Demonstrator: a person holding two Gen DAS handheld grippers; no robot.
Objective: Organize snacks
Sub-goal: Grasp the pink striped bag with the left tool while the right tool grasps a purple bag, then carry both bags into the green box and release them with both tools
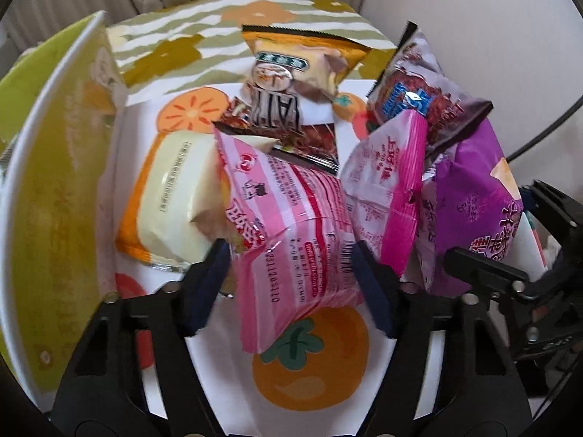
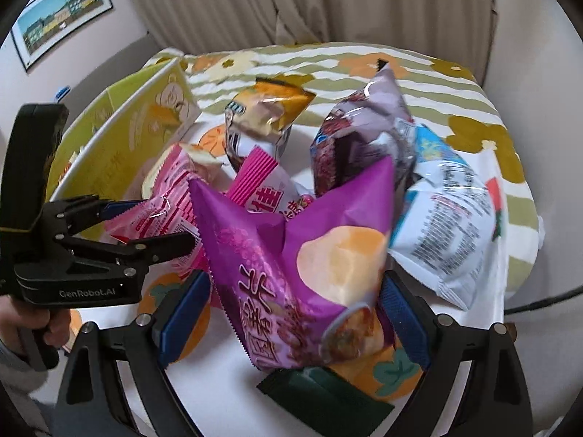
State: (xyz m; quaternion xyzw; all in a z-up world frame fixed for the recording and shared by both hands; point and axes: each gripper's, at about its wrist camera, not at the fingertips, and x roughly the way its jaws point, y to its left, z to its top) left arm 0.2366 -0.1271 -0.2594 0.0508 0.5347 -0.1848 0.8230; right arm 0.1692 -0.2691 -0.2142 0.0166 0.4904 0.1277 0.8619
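Squarely between left gripper (image 1: 291, 273): pink packet (image 1: 291, 255)

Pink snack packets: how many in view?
2. One pink packet sits between the left gripper fingers; the other pink packet leans just right of it, against the purple chip bag. More may be hidden underneath.

Both wrist views look closely down along their jaws, sharing the snack pile (image 1: 328, 167).

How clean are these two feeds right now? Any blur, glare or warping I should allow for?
Left wrist view: the green box wall is smeared by blur, and the pink packet carries a little glare. Right wrist view: the purple chip bag is slightly soft, and the white packet glints. Both views bow at the edges, with dark corners.
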